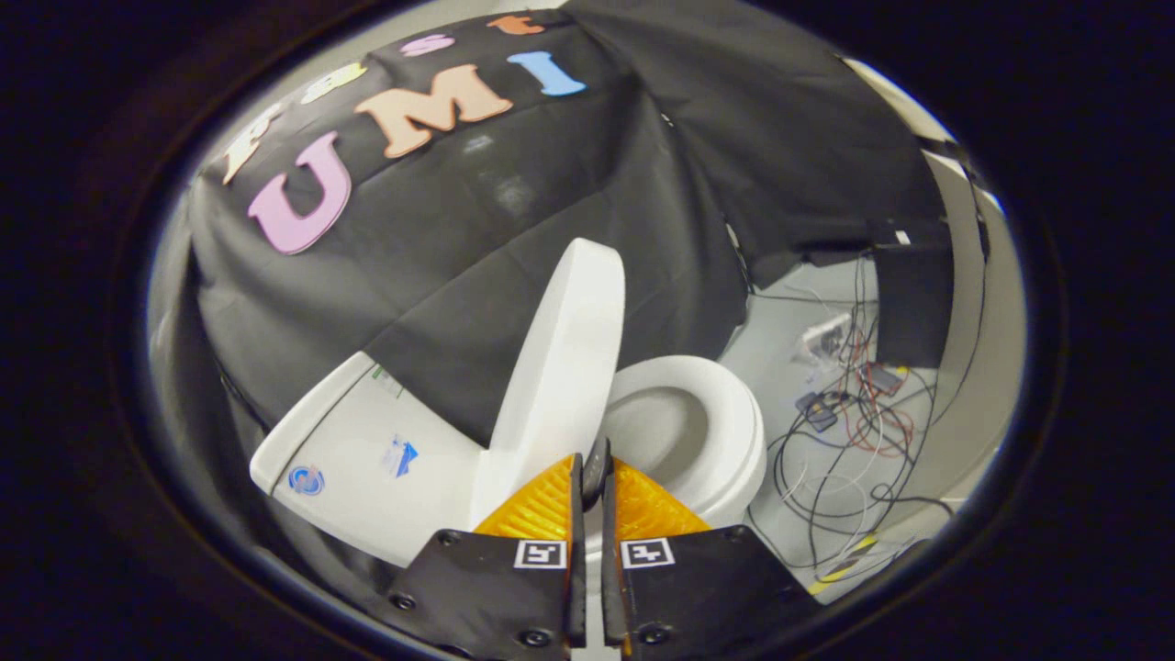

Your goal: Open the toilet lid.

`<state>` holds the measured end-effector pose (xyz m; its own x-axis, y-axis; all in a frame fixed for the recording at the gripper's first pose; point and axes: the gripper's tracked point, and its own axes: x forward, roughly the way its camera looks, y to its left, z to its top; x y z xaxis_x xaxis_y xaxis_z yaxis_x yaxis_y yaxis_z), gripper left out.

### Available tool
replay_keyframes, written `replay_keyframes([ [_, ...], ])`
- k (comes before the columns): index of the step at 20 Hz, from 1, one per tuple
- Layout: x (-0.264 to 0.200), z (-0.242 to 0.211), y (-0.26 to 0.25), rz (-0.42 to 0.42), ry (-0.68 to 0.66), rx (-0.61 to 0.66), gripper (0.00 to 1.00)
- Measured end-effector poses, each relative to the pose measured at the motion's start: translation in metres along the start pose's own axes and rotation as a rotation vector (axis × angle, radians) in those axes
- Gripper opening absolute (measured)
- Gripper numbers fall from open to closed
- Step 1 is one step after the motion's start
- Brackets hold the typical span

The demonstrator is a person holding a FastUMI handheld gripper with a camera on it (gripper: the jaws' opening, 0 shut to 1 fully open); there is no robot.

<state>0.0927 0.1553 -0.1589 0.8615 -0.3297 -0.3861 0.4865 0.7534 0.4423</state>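
The gripper (594, 468) sits at the bottom centre of the frame with its two fingers (542, 500) drawn nearly together, leaving only a thin slit. A small dark piece shows at the tips in that slit, close against the lower edge of the toilet lid (560, 367); whether the fingers press on the lid cannot be told. The lid stands raised, almost upright, in the middle of the frame, between the tank (367, 450) at lower left and the open seat (734, 413) and bowl (656, 427) to the right. Loose cables (844, 431) lie on the floor (780, 330) at right.
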Motion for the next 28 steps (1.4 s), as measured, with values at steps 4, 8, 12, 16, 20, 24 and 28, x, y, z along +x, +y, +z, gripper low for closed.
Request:
replay_keyframes([
  [4, -0.009, 0.011, 0.026, 0.033, -0.012, -0.141, 0.1],
  [8, -0.012, 0.02, 0.05, 0.055, -0.028, -0.205, 0.1],
  [12, -0.017, 0.025, 0.07, 0.069, -0.023, -0.315, 0.1],
  [16, -0.02, 0.032, 0.099, 0.123, -0.064, -0.316, 0.1],
  [20, -0.02, 0.036, 0.13, 0.183, -0.097, -0.323, 0.1],
  [24, -0.025, 0.038, 0.155, 0.252, -0.101, -0.373, 0.1],
  [28, -0.027, 0.035, 0.185, 0.352, -0.114, -0.38, 0.1],
])
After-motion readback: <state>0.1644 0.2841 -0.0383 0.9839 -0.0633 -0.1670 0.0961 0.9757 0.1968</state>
